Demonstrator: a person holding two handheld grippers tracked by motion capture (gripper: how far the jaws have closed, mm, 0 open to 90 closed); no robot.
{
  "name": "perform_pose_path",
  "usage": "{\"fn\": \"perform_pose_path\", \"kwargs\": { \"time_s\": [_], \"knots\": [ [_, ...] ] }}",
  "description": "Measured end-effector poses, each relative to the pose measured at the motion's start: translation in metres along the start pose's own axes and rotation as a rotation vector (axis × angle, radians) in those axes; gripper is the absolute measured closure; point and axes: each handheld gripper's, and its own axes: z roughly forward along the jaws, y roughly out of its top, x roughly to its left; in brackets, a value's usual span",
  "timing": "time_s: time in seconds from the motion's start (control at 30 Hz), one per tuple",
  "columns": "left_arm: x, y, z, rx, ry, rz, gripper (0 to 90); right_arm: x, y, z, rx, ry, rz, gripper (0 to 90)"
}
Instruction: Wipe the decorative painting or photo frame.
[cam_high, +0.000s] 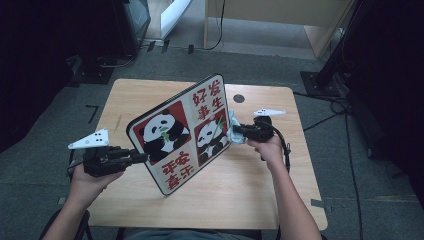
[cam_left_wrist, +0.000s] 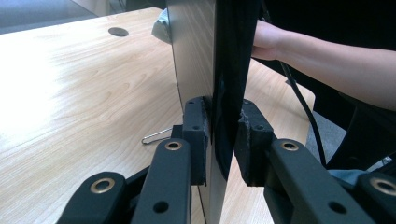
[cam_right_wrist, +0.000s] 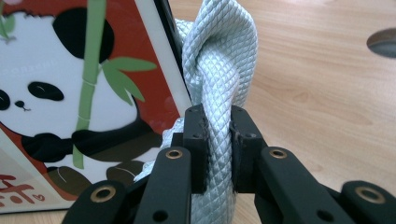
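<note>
A square panda board (cam_high: 181, 133) with red panels and red characters stands tilted on one corner on the wooden table (cam_high: 260, 195). My left gripper (cam_high: 142, 158) is shut on its left edge; the left gripper view shows the board's edge (cam_left_wrist: 210, 70) pinched between the pads. My right gripper (cam_high: 236, 131) is shut on a folded pale green cloth (cam_high: 234, 129), held against the board's right edge. In the right gripper view the quilted cloth (cam_right_wrist: 219, 70) rises between the jaws beside the panda picture (cam_right_wrist: 70, 102).
A round cable hole (cam_high: 239, 98) lies in the table near the far edge. A small wire clip (cam_left_wrist: 156, 136) lies on the table behind the board. Beyond the table, dark stands and cables sit on the grey floor, and a wooden desk (cam_high: 280, 15) stands farther back.
</note>
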Motion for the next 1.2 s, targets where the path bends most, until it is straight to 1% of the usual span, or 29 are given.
{"fn": "perform_pose_path", "kwargs": {
  "time_s": [0.1, 0.13, 0.23, 0.33, 0.4, 0.47, 0.57, 0.6, 0.63, 0.7, 0.8, 0.9, 1.0, 1.07, 1.1, 1.2],
  "knots": [
    [0.000, 0.000, 0.000, -0.002, 0.000, 0.001, 76.6, -0.002, -0.004, 0.001, 0.016, 0.001, 0.007, 79.6],
    [0.000, 0.000, 0.000, -0.001, 0.000, 0.001, 76.6, -0.002, -0.005, 0.002, 0.026, -0.001, 0.021, 79.7],
    [0.000, 0.000, 0.000, -0.001, 0.000, 0.001, 76.6, -0.003, -0.011, 0.003, 0.020, -0.005, 0.016, 79.7],
    [0.000, 0.000, 0.000, 0.000, 0.000, 0.001, 76.6, -0.004, -0.017, 0.003, 0.029, -0.012, 0.019, 79.8],
    [0.000, 0.000, 0.000, -0.001, 0.000, 0.001, 76.6, -0.003, -0.022, 0.004, 0.024, -0.022, 0.003, 79.8],
    [-0.001, 0.000, 0.000, -0.002, 0.001, 0.001, 76.6, -0.002, -0.027, 0.004, 0.028, -0.026, 0.000, 79.8],
    [-0.001, 0.000, 0.000, -0.002, 0.002, 0.002, 76.6, -0.004, -0.031, 0.005, 0.035, -0.024, 0.018, 79.7],
    [-0.001, 0.000, 0.000, -0.002, 0.003, 0.001, 76.5, -0.004, -0.032, 0.006, 0.044, -0.024, 0.024, 79.7],
    [-0.001, 0.000, 0.000, -0.001, 0.004, 0.002, 76.5, -0.004, -0.034, 0.006, 0.050, -0.027, 0.025, 79.7],
    [-0.001, 0.000, 0.000, -0.001, 0.004, 0.002, 76.4, -0.005, -0.036, 0.005, 0.053, -0.036, 0.011, 79.6],
    [-0.001, 0.000, 0.000, 0.000, 0.006, 0.003, 76.2, -0.005, -0.036, 0.004, 0.052, -0.049, 0.028, 79.6],
    [-0.002, 0.000, 0.000, 0.000, 0.005, 0.004, 75.5, -0.005, -0.035, -0.001, 0.029, -0.069, 0.028, 79.7],
    [-0.001, 0.001, -0.003, -0.016, -0.004, 0.000, 72.7, -0.008, -0.033, -0.010, -0.022, -0.094, 0.046, 79.6],
    [-0.002, 0.001, -0.007, -0.026, -0.006, -0.002, 70.2, -0.011, -0.032, -0.019, -0.039, -0.120, 0.052, 79.6],
    [-0.002, 0.000, -0.009, -0.028, -0.006, 0.000, 69.5, -0.012, -0.031, -0.023, -0.049, -0.135, 0.046, 79.7],
    [0.001, -0.001, -0.013, -0.021, 0.001, -0.004, 68.1, -0.018, -0.033, -0.035, -0.058, -0.184, 0.051, 79.6]
  ]
}}
